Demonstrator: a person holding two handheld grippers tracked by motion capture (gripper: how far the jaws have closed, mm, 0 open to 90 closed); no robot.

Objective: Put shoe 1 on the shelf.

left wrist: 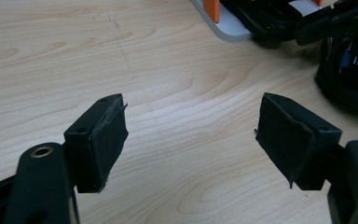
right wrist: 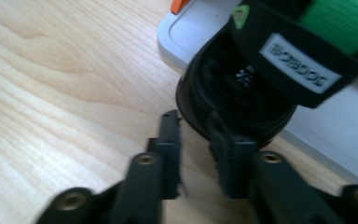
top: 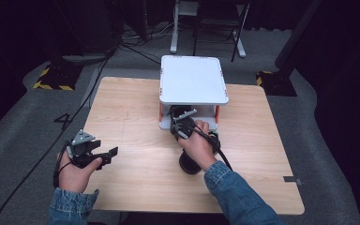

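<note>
**Right gripper at a black object by the white stand; left gripper idle and open**

A person in denim sleeves worked at a light wooden tabletop (top: 136, 108). A white two-level stand (top: 193, 79) with orange posts stood at the far middle of the tabletop, its flat top bare.

The right hand (top: 198, 145) reached forward with the right gripper (top: 183, 123) to the stand's near edge. In the right gripper view, a round black object (right wrist: 235, 100) sat at the edge of the stand's lower white tray (right wrist: 196, 28), partly over the wood. A black band with a white label (right wrist: 300, 63) and a green strap (right wrist: 340, 18) lay across its top. The right gripper's jaws stood close together with a narrow gap between them, right at the near rim of the black object; whether they pinched that rim or merely touched it could not be told, as the tips were blurred. Another dark round item (top: 190, 164) lay on the tabletop beneath the right wrist.

The left hand (top: 75, 171) held the left gripper (top: 105, 154) low over the near left part of the tabletop, well apart from the stand. In the left gripper view its jaws were spread wide, with bare wood between the two black pads (left wrist: 107, 140) and nothing held.
</note>
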